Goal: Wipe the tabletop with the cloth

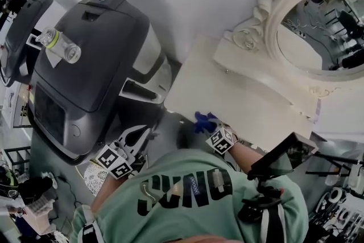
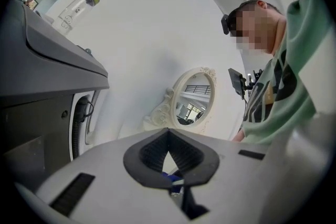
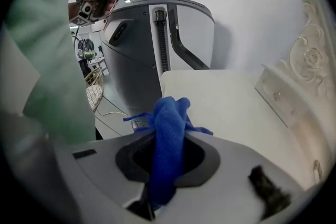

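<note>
Blue cloth, bunched into a fold, is pinched in right tongs; left tongs closed, empty.

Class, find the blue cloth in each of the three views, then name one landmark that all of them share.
Head view: blue cloth at centre, on the near edge of the tabletop.
Left gripper view: only a small blue patch low at centre, seen through the jaw opening; probably the cloth.
Right gripper view: centre, clamped between the jaws.
Shared landmark: the ornate white mirror.
</note>
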The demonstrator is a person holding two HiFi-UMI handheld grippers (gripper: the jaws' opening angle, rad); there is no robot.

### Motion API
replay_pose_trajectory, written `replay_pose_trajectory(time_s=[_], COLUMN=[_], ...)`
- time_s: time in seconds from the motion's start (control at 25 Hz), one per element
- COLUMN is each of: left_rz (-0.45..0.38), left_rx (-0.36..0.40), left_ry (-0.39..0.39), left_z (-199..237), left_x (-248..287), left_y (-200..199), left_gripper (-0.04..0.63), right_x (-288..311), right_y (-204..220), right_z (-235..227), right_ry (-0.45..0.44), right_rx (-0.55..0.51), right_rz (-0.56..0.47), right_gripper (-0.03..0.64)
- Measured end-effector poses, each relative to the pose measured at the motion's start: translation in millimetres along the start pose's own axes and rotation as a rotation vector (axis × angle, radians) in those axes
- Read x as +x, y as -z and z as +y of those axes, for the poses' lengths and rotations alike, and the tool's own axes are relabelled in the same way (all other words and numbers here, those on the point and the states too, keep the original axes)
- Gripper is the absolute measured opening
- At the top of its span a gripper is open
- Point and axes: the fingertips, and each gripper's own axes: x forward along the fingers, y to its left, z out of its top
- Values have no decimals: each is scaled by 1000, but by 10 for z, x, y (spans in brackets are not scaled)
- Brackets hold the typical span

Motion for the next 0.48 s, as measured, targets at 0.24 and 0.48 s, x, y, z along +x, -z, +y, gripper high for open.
replay_pose_trajectory(time_s=[0.24,0.48], left_rz=[6,19], left_rx=[4,-5], left_ry=[-8,-89], left_z=[-132,-193], left_x=[111,3], left_y=[10,126], left_gripper=[-2,-2], right_x=[-195,-279], right_y=[-87,78], right_z=[-985,-2575], right_ry=[146,459], right_rx=[109,163], right_rz=[-107,-33], right_gripper=[64,64])
